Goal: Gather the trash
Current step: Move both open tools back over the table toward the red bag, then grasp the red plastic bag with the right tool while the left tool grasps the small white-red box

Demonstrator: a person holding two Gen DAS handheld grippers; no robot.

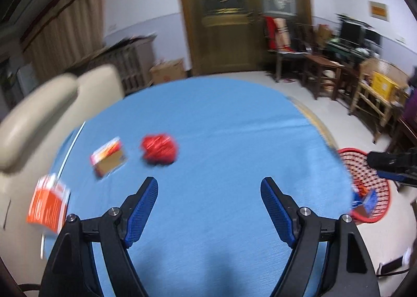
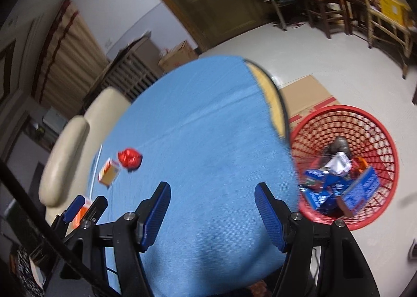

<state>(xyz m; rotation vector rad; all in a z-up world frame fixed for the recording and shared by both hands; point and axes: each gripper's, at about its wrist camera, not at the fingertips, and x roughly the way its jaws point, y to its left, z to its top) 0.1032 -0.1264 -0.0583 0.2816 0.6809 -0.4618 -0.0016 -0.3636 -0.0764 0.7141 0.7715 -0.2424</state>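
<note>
A crumpled red wrapper [image 1: 159, 149] [image 2: 129, 157] lies on the blue tablecloth [image 1: 221, 127] [image 2: 198, 127]. Left of it is a small orange-and-brown box [image 1: 108, 157] [image 2: 109, 171], and an orange box [image 1: 48, 204] [image 2: 83, 212] sits at the table's left edge. My left gripper [image 1: 209, 181] [image 2: 87, 203] hovers open and empty over the cloth, nearer than the wrapper and to its right. My right gripper [image 2: 212, 186] is also open and empty above the table's near right part. A red mesh basket [image 2: 338, 108] [image 1: 365, 174] stands on the floor at the right with several blue boxes and wrappers inside.
A beige padded chair [image 1: 39, 114] [image 2: 65, 151] stands against the table's left side. Flat cardboard [image 2: 307, 96] lies on the floor behind the basket. Wooden chairs and tables [image 1: 325, 72] line the far right wall. A wooden door [image 1: 229, 23] is straight ahead.
</note>
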